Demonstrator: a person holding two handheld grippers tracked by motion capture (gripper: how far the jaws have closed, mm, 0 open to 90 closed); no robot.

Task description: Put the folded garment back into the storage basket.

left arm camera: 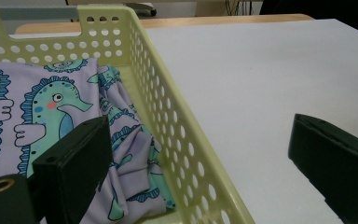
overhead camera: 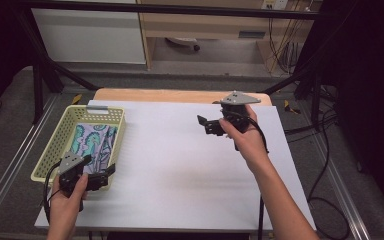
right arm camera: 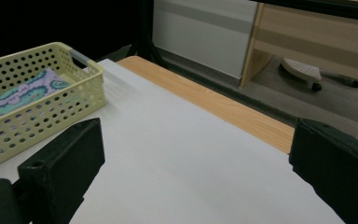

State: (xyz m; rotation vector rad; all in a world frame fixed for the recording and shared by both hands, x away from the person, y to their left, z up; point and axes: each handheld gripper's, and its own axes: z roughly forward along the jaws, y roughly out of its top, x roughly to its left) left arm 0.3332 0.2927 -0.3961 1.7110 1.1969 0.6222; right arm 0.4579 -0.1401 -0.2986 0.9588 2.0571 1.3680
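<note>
Two hand-held grippers, both with jaws spread wide and holding nothing. Left hand-held gripper [overhead camera: 101, 176] straddles the near right wall of the yellow basket [left arm camera: 177, 121]: one jaw over the seahorse-print cloth [left arm camera: 51, 112] inside, the other over bare white surface [overhead camera: 180, 165]. Right hand-held gripper [overhead camera: 207, 125] hangs well apart from the basket, with open surface all around and ahead. The cloth's near end is hidden behind the left jaw; how it is folded is hard to make out.
</note>
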